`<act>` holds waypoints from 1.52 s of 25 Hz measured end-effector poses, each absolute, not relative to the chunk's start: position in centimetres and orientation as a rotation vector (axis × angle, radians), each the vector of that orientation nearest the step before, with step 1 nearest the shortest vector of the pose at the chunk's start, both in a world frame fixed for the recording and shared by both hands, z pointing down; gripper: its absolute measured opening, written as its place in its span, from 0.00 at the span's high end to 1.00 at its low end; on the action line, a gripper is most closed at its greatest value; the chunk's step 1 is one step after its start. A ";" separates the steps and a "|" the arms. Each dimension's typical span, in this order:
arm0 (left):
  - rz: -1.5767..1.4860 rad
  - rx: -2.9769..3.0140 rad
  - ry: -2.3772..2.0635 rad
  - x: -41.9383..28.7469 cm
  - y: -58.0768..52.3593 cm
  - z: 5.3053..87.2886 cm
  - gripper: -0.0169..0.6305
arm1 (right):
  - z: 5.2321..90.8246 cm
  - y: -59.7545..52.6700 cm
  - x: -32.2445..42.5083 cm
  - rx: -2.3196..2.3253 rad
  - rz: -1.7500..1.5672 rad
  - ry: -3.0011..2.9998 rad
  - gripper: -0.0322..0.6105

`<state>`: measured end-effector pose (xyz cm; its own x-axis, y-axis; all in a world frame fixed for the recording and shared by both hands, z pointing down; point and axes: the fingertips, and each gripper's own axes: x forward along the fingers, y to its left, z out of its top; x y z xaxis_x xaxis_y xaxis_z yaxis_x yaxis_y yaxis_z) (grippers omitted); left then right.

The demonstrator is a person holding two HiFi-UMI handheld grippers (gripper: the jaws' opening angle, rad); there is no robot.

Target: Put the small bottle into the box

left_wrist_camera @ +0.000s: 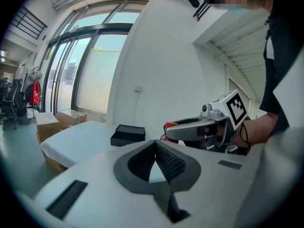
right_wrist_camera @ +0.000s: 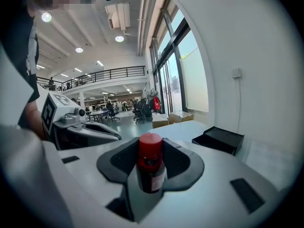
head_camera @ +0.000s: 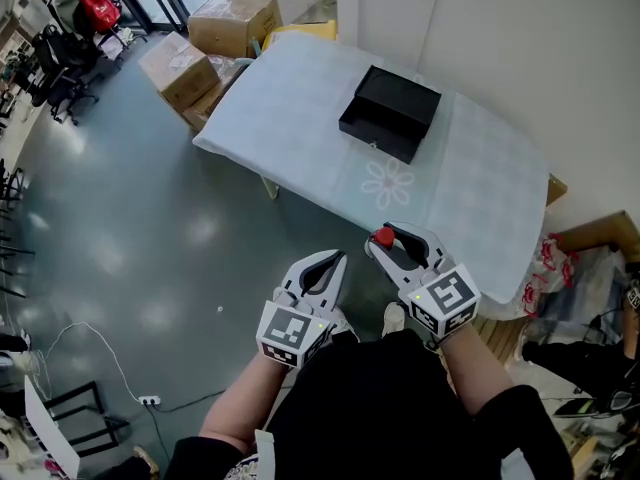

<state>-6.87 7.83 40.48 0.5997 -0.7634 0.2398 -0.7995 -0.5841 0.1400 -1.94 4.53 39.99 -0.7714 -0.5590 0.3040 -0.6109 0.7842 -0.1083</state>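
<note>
Grippers: we hold two, side by side, near the table's near edge.
Right gripper: our jaws are clamped on the one small bottle, dark with a red cap, standing upright between them.
Left gripper: our jaws meet at the tips with nothing between them.
Box: one, black, on the table, well apart from the small bottle.
Cartons: we count two brown ones on the floor by the table's far end.
</note>
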 end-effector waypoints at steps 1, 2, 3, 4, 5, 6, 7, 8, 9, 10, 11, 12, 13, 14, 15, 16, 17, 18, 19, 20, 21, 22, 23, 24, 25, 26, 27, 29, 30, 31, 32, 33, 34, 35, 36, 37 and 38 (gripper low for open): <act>0.226 2.600 -1.284 -7.2 7.7 40.5 0.96 | 40.1 4.4 -2.3 0.915 0.295 -2.720 0.71; 0.227 2.606 -1.278 -7.5 7.5 40.6 0.96 | 40.2 4.2 -2.6 0.922 0.296 -2.720 0.71; 0.229 2.612 -1.273 -7.7 7.3 40.6 0.96 | 40.2 4.0 -2.9 0.929 0.297 -2.720 0.71; 0.231 2.617 -1.269 -8.0 7.1 40.6 0.96 | 40.2 3.9 -3.2 0.935 0.299 -2.721 0.71; 0.233 2.620 -1.266 -8.2 6.9 40.5 0.96 | 40.1 3.7 -3.5 0.938 0.301 -2.721 0.71; 0.233 2.621 -1.264 -8.3 6.8 40.4 0.96 | 40.1 3.6 -3.7 0.940 0.304 -2.720 0.71; 0.232 2.621 -1.262 -8.5 6.7 40.3 0.96 | 40.0 3.5 -3.8 0.940 0.307 -2.720 0.71; 0.231 2.621 -1.262 -8.6 6.6 40.3 0.96 | 40.0 3.3 -3.9 0.940 0.309 -2.720 0.71; 0.231 2.620 -1.261 -8.6 6.4 40.3 0.96 | 40.0 3.1 -4.0 0.941 0.310 -2.720 0.71; 0.233 2.619 -1.260 -8.7 6.1 40.3 0.96 | 40.0 2.8 -4.0 0.942 0.311 -2.719 0.71; 0.235 2.618 -1.258 -8.6 5.7 40.4 0.96 | 40.1 2.4 -4.0 0.942 0.313 -2.719 0.71; 0.236 2.616 -1.257 -8.5 5.3 40.5 0.96 | 40.2 2.0 -3.9 0.941 0.317 -2.718 0.71; 0.237 2.614 -1.256 -8.3 5.0 40.6 0.96 | 40.3 1.6 -3.8 0.939 0.321 -2.717 0.71; 0.238 2.611 -1.257 -8.2 4.6 40.7 0.96 | 40.5 1.1 -3.7 0.936 0.326 -2.716 0.71; 0.238 2.608 -1.260 -8.1 4.1 40.8 0.96 | 40.7 0.6 -3.6 0.933 0.330 -2.716 0.71; 0.239 2.605 -1.263 -8.0 3.6 40.9 0.96 | 40.8 0.1 -3.6 0.928 0.333 -2.718 0.71; 0.240 2.602 -1.268 -7.9 3.2 40.9 0.96 | 40.9 -0.5 -3.5 0.923 0.336 -2.719 0.71; 0.241 2.598 -1.274 -7.9 2.6 40.9 0.96 | 40.9 -1.1 -3.4 0.916 0.339 -2.721 0.71; 0.240 2.591 -1.282 -7.8 2.1 40.8 0.96 | 40.9 -1.7 -3.3 0.908 0.341 -2.723 0.71; 0.238 2.583 -1.291 -7.7 1.5 40.7 0.96 | 40.9 -2.4 -3.2 0.899 0.342 -2.724 0.71; 0.235 2.574 -1.301 -7.6 0.8 40.7 0.96 | 40.9 -3.1 -3.1 0.889 0.343 -2.725 0.71; 0.233 2.567 -1.310 -7.5 0.1 40.8 0.96 | 41.0 -3.9 -2.9 0.880 0.344 -2.726 0.71; 0.233 2.561 -1.318 -7.3 -0.7 40.9 0.96 | 41.2 -4.8 -2.7 0.872 0.345 -2.727 0.71; 0.234 2.556 -1.324 -7.1 -1.5 41.2 0.96 | 41.5 -5.7 -2.4 0.864 0.344 -2.727 0.71; 0.234 2.551 -1.328 -6.8 -2.4 41.3 0.96 | 41.7 -6.6 -2.2 0.856 0.343 -2.726 0.71; 0.233 2.546 -1.331 -6.4 -3.2 41.5 0.96 | 41.9 -7.5 -1.9 0.848 0.342 -2.724 0.71; 0.233 2.543 -1.332 -5.9 -3.9 41.5 0.96 | 42.0 -8.4 -1.6 0.840 0.341 -2.722 0.71; 0.234 2.537 -1.332 -5.0 -5.3 41.5 0.96 | 42.2 -10.2 -0.9 0.828 0.341 -2.717 0.71; 0.236 2.533 -1.332 -4.6 -6.0 41.6 0.96 | 42.3 -11.0 -0.6 0.822 0.343 -2.715 0.71; 0.239 2.527 -1.333 -4.3 -6.6 41.8 0.96 | 42.4 -11.8 -0.4 0.816 0.346 -2.714 0.71; 0.243 2.518 -1.335 -4.0 -7.3 42.0 0.96 | 42.5 -12.5 -0.2 0.809 0.349 -2.713 0.71; 0.247 2.509 -1.339 -3.9 -8.0 42.2 0.96 | 42.7 -13.3 -0.1 0.802 0.354 -2.711 0.71; 0.251 2.498 -1.342 -3.7 -8.6 42.5 0.96 | 43.0 -14.1 0.1 0.796 0.360 -2.709 0.71; 0.254 2.489 -1.345 -3.5 -9.2 42.7 0.96 | 43.3 -14.8 0.3 0.790 0.366 -2.707 0.71; 0.257 2.483 -1.347 -3.2 -9.8 42.9 0.96 | 43.5 -15.5 0.5 0.784 0.371 -2.706 0.71; 0.260 2.479 -1.351 -2.9 -10.3 43.1 0.96 | 43.8 -16.1 0.8 0.779 0.377 -2.705 0.71; 0.262 2.475 -1.355 -2.7 -10.9 43.3 0.96 | 44.1 -16.8 1.0 0.774 0.383 -2.705 0.71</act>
